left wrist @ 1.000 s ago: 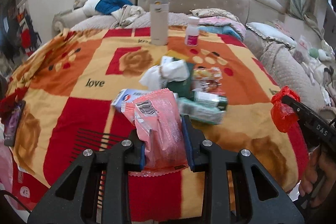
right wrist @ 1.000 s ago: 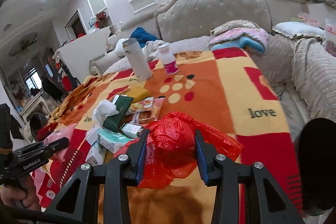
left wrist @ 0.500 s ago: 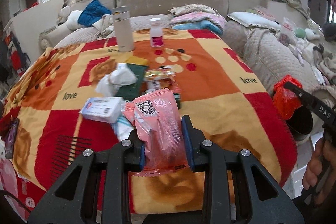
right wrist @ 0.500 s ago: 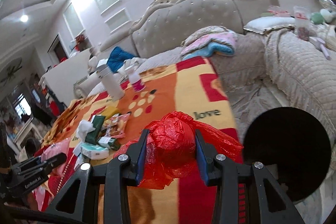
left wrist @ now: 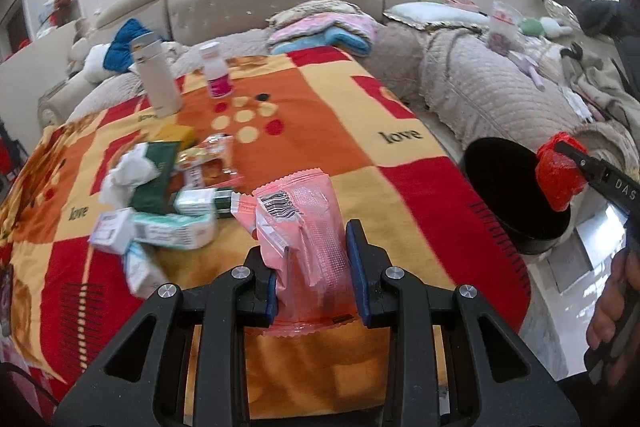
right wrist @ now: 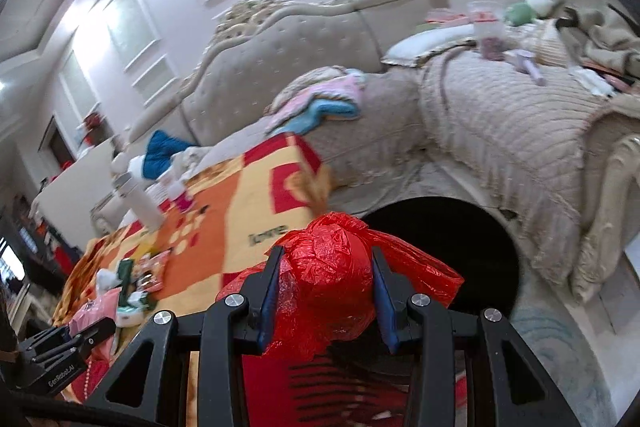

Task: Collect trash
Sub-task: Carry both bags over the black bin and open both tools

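My left gripper (left wrist: 312, 267) is shut on a pink plastic wrapper (left wrist: 300, 227) with a barcode, held above the near edge of the blanket-covered table (left wrist: 400, 195). My right gripper (right wrist: 326, 279) is shut on a crumpled red plastic bag (right wrist: 328, 275). That red plastic bag (left wrist: 558, 175) also shows at the right of the left wrist view, hanging over the rim of a black round bin (left wrist: 508, 187). In the right wrist view the black round bin (right wrist: 460, 239) opens just beyond the bag. More trash (left wrist: 160, 195) lies on the blanket: tissue, small boxes and snack packets.
A white flask (left wrist: 154, 75) and a small white bottle (left wrist: 216, 71) stand at the table's far side. A tufted sofa (left wrist: 280, 3) with pillows and clothes runs behind, and a quilted seat (left wrist: 500, 87) lies right of the bin. A hand (left wrist: 612, 307) holds the right tool.
Both grippers have swung to the right, still holding their items. The black bin has come into view, and the red bag now hangs over it. The pile of trash has slid left in view.
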A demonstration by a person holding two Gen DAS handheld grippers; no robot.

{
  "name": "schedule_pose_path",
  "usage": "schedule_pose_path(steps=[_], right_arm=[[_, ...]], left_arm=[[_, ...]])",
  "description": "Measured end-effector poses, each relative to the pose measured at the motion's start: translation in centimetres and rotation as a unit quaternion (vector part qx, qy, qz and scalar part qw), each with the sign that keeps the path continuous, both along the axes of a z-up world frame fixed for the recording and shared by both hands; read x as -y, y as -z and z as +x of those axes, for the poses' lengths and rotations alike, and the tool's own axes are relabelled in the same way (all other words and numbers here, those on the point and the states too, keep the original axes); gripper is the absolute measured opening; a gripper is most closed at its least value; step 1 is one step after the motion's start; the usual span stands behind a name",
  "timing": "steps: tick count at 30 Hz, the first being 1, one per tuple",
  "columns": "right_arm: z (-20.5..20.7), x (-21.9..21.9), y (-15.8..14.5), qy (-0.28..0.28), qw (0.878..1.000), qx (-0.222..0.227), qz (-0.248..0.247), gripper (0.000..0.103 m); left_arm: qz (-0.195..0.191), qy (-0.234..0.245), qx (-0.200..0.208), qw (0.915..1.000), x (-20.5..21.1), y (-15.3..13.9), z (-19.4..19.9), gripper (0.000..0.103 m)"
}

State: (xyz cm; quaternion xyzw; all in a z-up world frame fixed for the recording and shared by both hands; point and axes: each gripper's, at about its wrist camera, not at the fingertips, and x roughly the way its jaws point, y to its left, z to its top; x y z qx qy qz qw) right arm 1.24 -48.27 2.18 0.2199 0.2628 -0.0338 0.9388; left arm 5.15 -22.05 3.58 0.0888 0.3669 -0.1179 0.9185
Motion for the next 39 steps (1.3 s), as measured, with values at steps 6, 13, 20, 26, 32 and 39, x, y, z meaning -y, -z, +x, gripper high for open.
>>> schedule_pose_path(steps=[6, 13, 20, 26, 32, 39], right_arm=[[-0.9, 3.7, 0.8, 0.077, 0.997, -0.017, 0.004, 0.039], [0.8, 6.7, 2.4, 0.116, 0.992, -0.047, 0.026, 0.039], [2.7, 6.4, 3.6, 0.133, 0.988, -0.075, 0.025, 0.040], [2.9, 7.1, 4.5, 0.149, 0.983, -0.101, 0.038, 0.047], [2.7, 7.2, 4.4, 0.161, 0.981, -0.102, 0.036, 0.048], [3.2, 5.6, 3.4, 0.145, 0.986, -0.076, 0.030, 0.067]], left_arm=[[-0.046, 0.127, -0.007, 0.9908, 5.2, 0.6, 0.9, 0.027], [-0.069, 0.277, -0.023, 0.9580, 12.1, 0.6, 3.0, 0.027], [-0.090, 0.274, -0.061, 0.9556, 16.3, 1.5, 7.6, 0.034], [-0.080, 0.264, -0.072, 0.9584, 17.4, 2.8, 8.7, 0.051], [-0.092, 0.231, -0.071, 0.9660, 14.5, 2.7, 8.6, 0.052], [-0.120, 0.185, -0.062, 0.9734, 8.1, 1.0, 7.2, 0.052]])
